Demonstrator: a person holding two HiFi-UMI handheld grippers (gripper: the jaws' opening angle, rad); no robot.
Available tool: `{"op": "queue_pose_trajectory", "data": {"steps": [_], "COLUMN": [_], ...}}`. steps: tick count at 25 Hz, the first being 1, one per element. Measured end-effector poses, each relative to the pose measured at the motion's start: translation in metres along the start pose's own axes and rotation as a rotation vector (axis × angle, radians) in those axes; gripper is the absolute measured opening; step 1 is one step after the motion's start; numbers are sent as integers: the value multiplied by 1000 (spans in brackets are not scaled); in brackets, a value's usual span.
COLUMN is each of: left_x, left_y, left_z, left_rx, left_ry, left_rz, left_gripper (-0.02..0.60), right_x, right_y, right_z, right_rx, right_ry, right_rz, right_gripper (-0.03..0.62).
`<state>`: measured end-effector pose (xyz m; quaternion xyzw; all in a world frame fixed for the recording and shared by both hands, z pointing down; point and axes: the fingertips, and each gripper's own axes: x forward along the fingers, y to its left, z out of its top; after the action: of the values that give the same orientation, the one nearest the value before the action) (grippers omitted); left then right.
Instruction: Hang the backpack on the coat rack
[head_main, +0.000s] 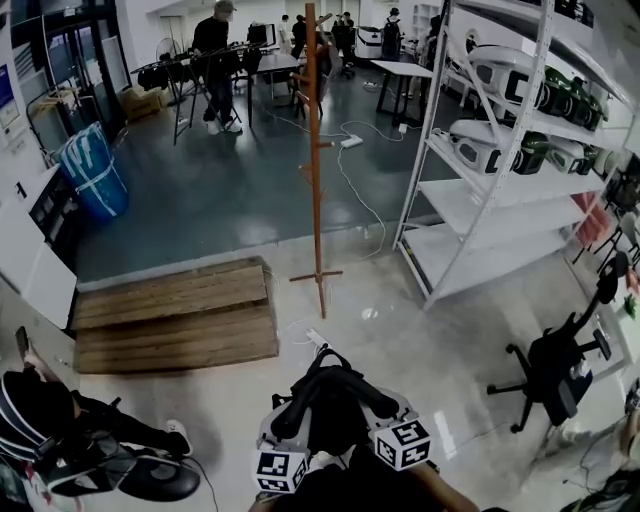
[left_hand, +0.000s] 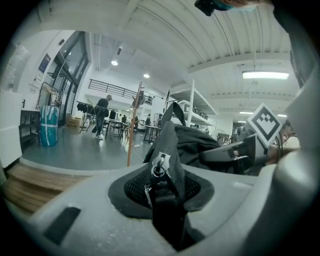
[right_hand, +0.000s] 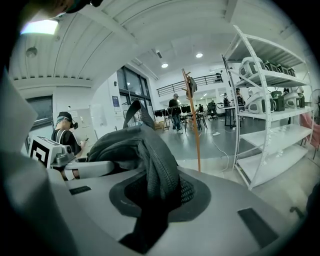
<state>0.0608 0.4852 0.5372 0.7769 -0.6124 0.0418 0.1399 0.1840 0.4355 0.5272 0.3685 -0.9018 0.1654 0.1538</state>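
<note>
A black backpack (head_main: 335, 400) hangs between my two grippers at the bottom of the head view. My left gripper (head_main: 288, 425) is shut on its strap with a zipper pull (left_hand: 159, 167); my right gripper (head_main: 392, 415) is shut on the mesh strap (right_hand: 160, 170). The wooden coat rack (head_main: 316, 150) stands upright ahead on the pale floor, its pegs high up. It also shows as a thin pole (left_hand: 131, 135) in the left gripper view and beyond the backpack (right_hand: 194, 125) in the right gripper view. The backpack is well short of the rack.
White metal shelving (head_main: 500, 150) with helmets stands right of the rack. A wooden pallet (head_main: 175, 315) lies to the left. A black office chair (head_main: 560, 360) is at right, a seated person (head_main: 60, 430) at lower left. A white cable (head_main: 350, 180) trails across the floor.
</note>
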Motion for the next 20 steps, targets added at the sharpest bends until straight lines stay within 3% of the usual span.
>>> {"op": "queue_pose_trajectory", "data": {"steps": [10, 20], "left_x": [24, 105], "left_y": [41, 81], "left_z": [11, 30], "left_rx": [-27, -57], "left_ry": [0, 5], "left_rz": [26, 72], "left_gripper": [114, 112], "right_x": [52, 131], "right_y": [-2, -48], "right_z": [18, 51], "right_rx": [-26, -37], "right_ry": [21, 66], "right_rz": [22, 80], "right_gripper": [64, 63]}}
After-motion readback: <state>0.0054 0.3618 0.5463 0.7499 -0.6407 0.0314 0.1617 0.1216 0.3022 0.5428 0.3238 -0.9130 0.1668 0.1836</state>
